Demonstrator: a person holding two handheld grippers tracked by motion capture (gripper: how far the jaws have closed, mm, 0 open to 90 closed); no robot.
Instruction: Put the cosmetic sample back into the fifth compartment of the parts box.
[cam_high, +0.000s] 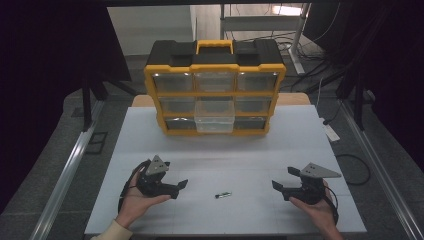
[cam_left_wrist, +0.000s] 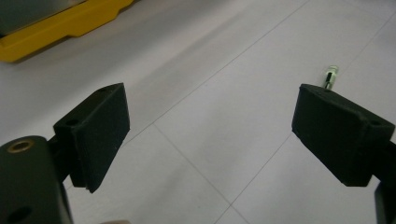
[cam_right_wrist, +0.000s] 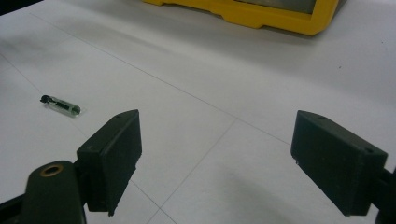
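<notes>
- White table (cam_high: 250, 145), carrying a small green-and-clear part (cam_high: 223, 195) near the front edge, midway between both grippers.
- Left gripper (cam_high: 181, 186): spread wide, gripping nothing, left of the part.
- Right gripper (cam_high: 276, 186): wide apart, empty, right of it.
- Yellow-and-black drawer box (cam_high: 215, 87) at the far side.

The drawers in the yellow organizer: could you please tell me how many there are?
9 drawers in the organizer, three rows of three; the bottom-middle drawer is pulled out toward the table.
</notes>
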